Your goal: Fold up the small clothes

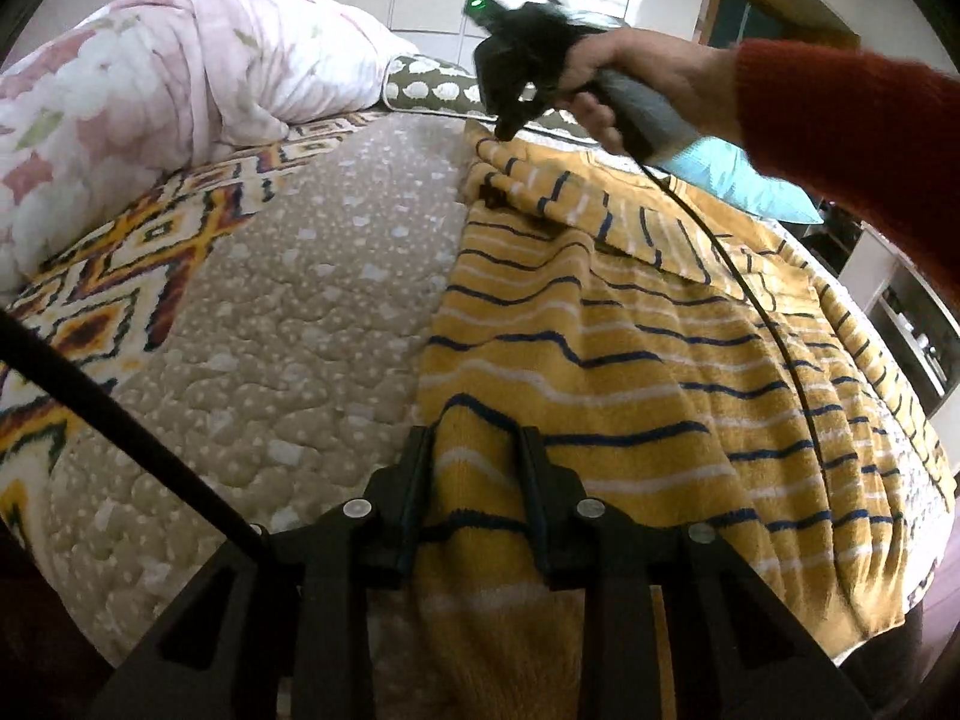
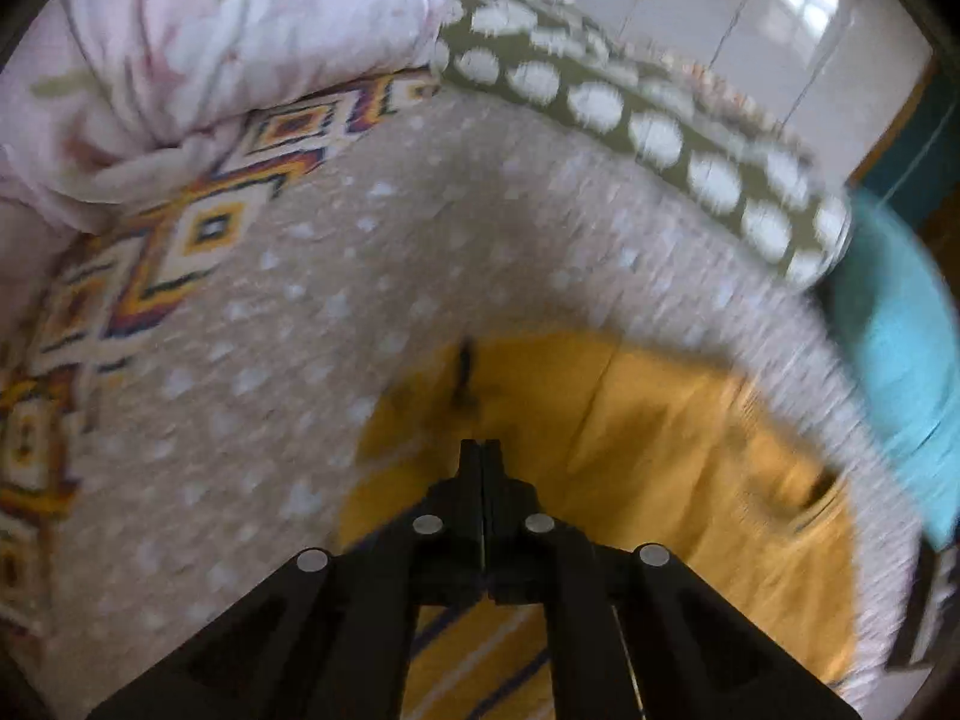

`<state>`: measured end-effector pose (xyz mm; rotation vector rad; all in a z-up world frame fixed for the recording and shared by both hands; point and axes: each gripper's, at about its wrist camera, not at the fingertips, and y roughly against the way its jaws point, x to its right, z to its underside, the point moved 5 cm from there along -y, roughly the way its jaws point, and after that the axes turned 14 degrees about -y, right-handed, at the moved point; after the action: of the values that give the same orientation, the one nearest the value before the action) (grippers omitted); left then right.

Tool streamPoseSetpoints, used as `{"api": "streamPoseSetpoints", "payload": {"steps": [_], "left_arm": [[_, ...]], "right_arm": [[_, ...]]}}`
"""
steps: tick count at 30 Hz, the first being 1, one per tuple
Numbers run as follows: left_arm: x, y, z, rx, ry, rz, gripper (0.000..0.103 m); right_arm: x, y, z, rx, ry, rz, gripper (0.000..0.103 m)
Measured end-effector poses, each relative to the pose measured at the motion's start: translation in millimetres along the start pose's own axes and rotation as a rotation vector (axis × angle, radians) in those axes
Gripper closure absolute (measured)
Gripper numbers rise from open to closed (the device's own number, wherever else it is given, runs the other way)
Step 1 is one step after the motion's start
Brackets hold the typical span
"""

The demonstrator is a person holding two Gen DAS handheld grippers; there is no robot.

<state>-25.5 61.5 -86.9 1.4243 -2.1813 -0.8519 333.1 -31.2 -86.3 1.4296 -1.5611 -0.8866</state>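
The left hand-held gripper clamped the sweater hem; the right hand-held gripper, fingers together, pinched its far corner on the bed.

Fuzzy knit mustard sweater, quilted matt bedspread, matt black plastic tongs

bed: yellow striped garment, pink quilt, spotted pillow.
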Motion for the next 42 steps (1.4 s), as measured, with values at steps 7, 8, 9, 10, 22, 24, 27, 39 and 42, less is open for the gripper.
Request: {"api": "streamPoseSetpoints", "payload": {"steps": [7, 8, 9, 10, 22, 24, 27, 39, 42], "left_arm": [[3, 5, 7, 0.069, -0.038, -0.037, 0.074], [4, 5, 8, 0.080, -0.046, -0.042, 0.073], [6, 5, 9, 0.090, -0.056, -0.049, 0.073], [6, 5, 10, 0.095, -0.060, -0.048, 0.072], [9, 6, 13, 0.133, -0.087, -0.067, 0.069], [8, 6, 15, 0.138, -0.086, -0.063, 0.069], [8, 7, 16, 0.141, -0.092, -0.059, 0.069], [8, 11, 20, 0.152, -0.114, -0.075, 0.064], [8, 14, 21, 0.157, -0.112, -0.068, 0.057]], "right_arm": [[-17, -4, -38, 0.062, -0.039, -0.037, 0.101], [-18, -1, -34, 0.044, -0.031, -0.082, 0.083], [-15, 5, -26, 0.031, -0.021, -0.100, 0.053], [-11, 8, -21, 0.031, -0.019, -0.101, 0.041], [-19, -7, 25, -0.105, 0.083, -0.100, 0.096], [-23, -11, 16, -0.083, 0.081, -0.063, 0.097], [-30, -15, -5, -0.025, 0.053, -0.018, 0.097], [14, 47, 19, 0.053, 0.046, 0.014, 0.057], [86, 88, 55, 0.046, -0.065, -0.009, 0.057]]}}
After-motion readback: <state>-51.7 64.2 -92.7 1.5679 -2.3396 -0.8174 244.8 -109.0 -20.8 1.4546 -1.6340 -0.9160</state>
